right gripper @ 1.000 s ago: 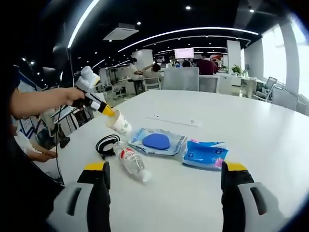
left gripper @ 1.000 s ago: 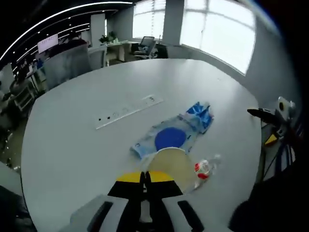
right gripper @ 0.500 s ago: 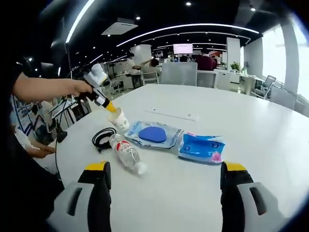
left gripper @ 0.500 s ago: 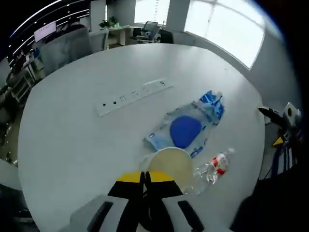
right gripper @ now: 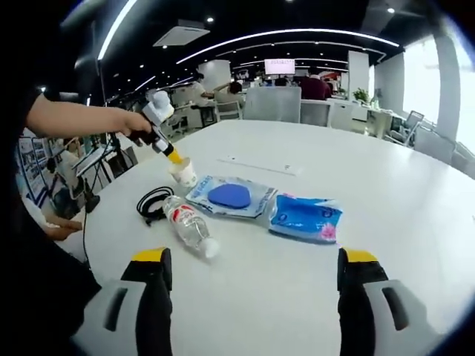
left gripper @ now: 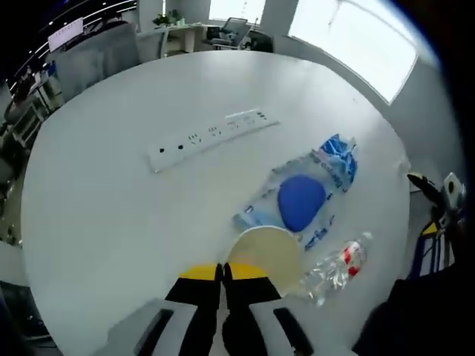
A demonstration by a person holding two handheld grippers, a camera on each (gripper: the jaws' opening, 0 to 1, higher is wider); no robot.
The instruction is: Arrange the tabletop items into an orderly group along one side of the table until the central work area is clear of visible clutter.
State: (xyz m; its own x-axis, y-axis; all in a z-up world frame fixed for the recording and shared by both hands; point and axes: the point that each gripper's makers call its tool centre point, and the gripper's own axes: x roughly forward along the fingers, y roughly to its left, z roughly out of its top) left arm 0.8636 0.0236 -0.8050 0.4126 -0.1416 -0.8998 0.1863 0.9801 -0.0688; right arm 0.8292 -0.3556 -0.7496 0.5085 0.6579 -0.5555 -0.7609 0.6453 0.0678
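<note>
My left gripper (left gripper: 223, 271) is shut on the rim of a paper cup (left gripper: 264, 255), which hangs just over the table's near edge. In the right gripper view a hand holds that left gripper (right gripper: 159, 127) with the cup (right gripper: 183, 173) under it. Beside the cup lie a clear bag with a blue round pad (left gripper: 300, 201) (right gripper: 229, 196), a blue packet (left gripper: 338, 158) (right gripper: 304, 216) and a plastic bottle (left gripper: 335, 268) (right gripper: 188, 225) on its side. A black cable (right gripper: 151, 202) is coiled left of the bottle. My right gripper (right gripper: 256, 297) stands open over bare table, short of the bottle.
A white power strip (left gripper: 211, 136) (right gripper: 260, 165) lies across the middle of the round white table (left gripper: 104, 222). Office chairs and desks stand beyond the far edge. A person's arm (right gripper: 67, 119) reaches in from the left.
The left gripper has tipped to look more steeply down at the table, the cup still in its jaws. The right gripper view has drifted slightly; the items lie where they were.
</note>
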